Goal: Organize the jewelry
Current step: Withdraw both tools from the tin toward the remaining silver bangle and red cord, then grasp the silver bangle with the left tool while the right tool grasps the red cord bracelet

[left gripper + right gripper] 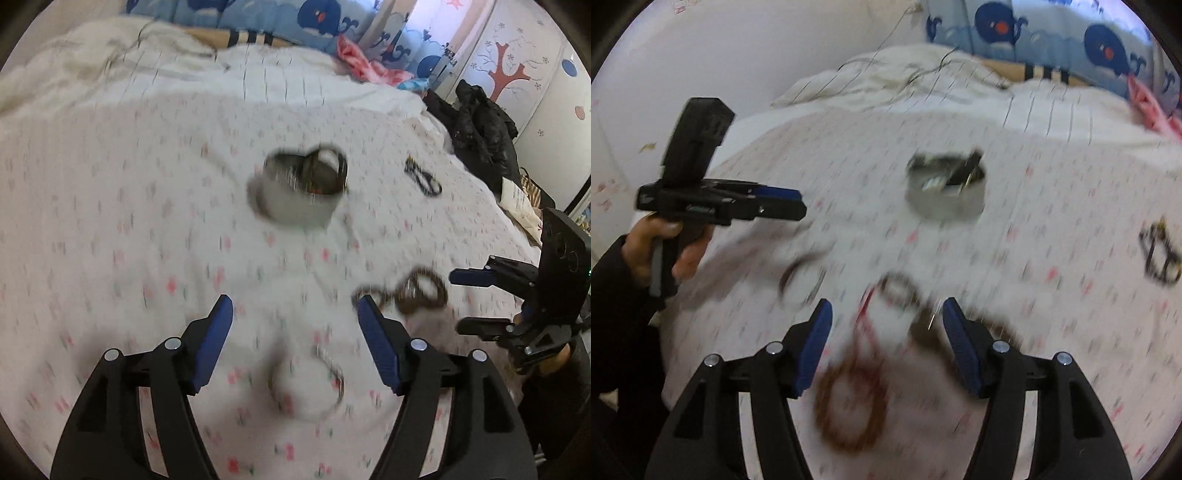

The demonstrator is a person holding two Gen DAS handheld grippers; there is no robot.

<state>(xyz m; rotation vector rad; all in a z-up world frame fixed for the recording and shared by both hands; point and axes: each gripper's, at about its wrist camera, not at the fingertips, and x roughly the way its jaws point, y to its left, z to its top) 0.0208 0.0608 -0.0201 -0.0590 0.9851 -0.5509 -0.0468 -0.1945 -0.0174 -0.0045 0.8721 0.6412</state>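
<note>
While both views are smeared by motion blur, the left gripper plainly has its jaws spread wide with nothing between them, poised above a thin silvery bangle lying on the floral bedsheet. Just beside its right fingertip lie blurred brownish rings, whose exact form I cannot tell. The right gripper is likewise released and empty, with a brown beaded bracelet on the sheet below its fingers and a smaller ring-shaped piece just ahead. Farther out, near the middle of the bed, stands a round metal tin already holding some dark and pale items too blurred to name. Off to the right of it, well apart, lies a dark beaded bracelet. Beyond, a whale-print cushion lines the far edge.
</note>
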